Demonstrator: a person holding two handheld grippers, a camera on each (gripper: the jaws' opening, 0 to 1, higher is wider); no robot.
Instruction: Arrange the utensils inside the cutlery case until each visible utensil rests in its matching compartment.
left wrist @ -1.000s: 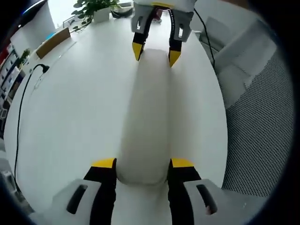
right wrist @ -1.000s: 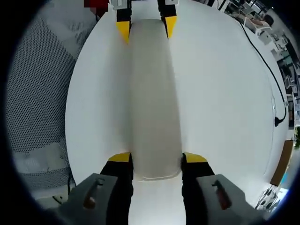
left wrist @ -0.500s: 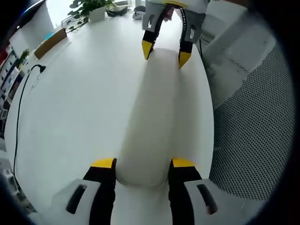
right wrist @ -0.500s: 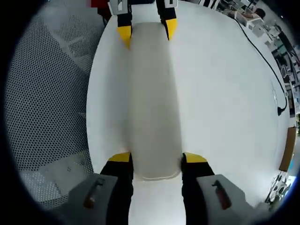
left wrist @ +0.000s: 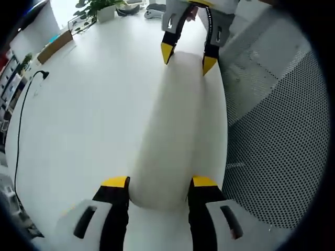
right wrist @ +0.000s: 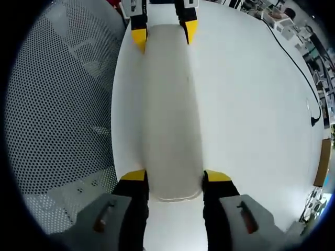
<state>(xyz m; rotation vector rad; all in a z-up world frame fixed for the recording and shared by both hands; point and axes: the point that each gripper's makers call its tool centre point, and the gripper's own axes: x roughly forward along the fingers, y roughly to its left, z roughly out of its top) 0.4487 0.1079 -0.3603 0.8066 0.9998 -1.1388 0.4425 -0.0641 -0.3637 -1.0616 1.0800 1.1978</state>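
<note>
Gripping cutlery case (left wrist: 172, 130) at both ends: your left gripper (left wrist: 158, 184) and right gripper (right wrist: 168, 177) clamp it, near table (left wrist: 78, 115) edge. Uneven pull risks slip over that edge.

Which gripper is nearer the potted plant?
Right. The right gripper holds the white case at the end towards the potted plant; the left gripper holds the opposite end.
</note>
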